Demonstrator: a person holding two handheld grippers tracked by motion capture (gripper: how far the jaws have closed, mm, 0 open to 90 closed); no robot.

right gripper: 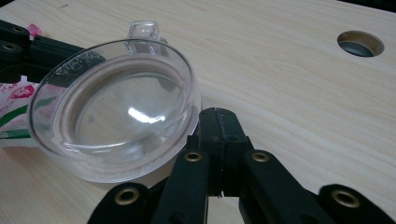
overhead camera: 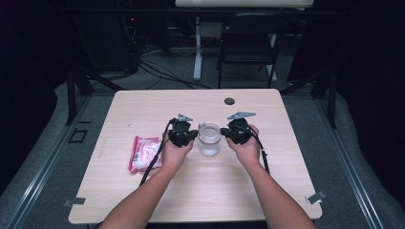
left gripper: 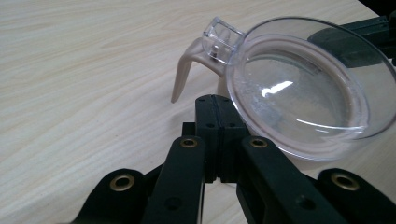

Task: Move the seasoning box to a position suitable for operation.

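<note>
Nearest the person, both forearms run up from the bottom of the high view and meet around a clear lidded jar [overhead camera: 209, 139] that stands upright near the middle of the table [overhead camera: 143, 200], well in from every edge. The left gripper [overhead camera: 190, 137] sits just beside the jar at its nine o'clock, and the right gripper [overhead camera: 228, 135] just beside it at its three o'clock, so the jar is flanked from both sides, likely to steady or square it before any work on the lid. In the left gripper view the two black jaws are pressed flat together with nothing between them, their tips lying under the overhanging rim of the transparent lid [left gripper: 303, 84]; whether they touch the jar body I cannot tell. The right gripper view shows the same: jaws pressed together on nothing, tips close against the lid's rim [right gripper: 116, 107]. A clear tab [left gripper: 223, 37] and a beige latch arm [left gripper: 184, 70] stick out from the lid on the far side, at about twelve o'clock, free of both grippers. A pink packet [overhead camera: 143, 152] lies at the jar's eight o'clock, just outside the left hand, narrowing the room for pulling that hand back. Right of the right hand the wood is bare. Farther off, at one o'clock, is a round cable hole [overhead camera: 229, 101], and open tabletop runs to the far edge.
</note>
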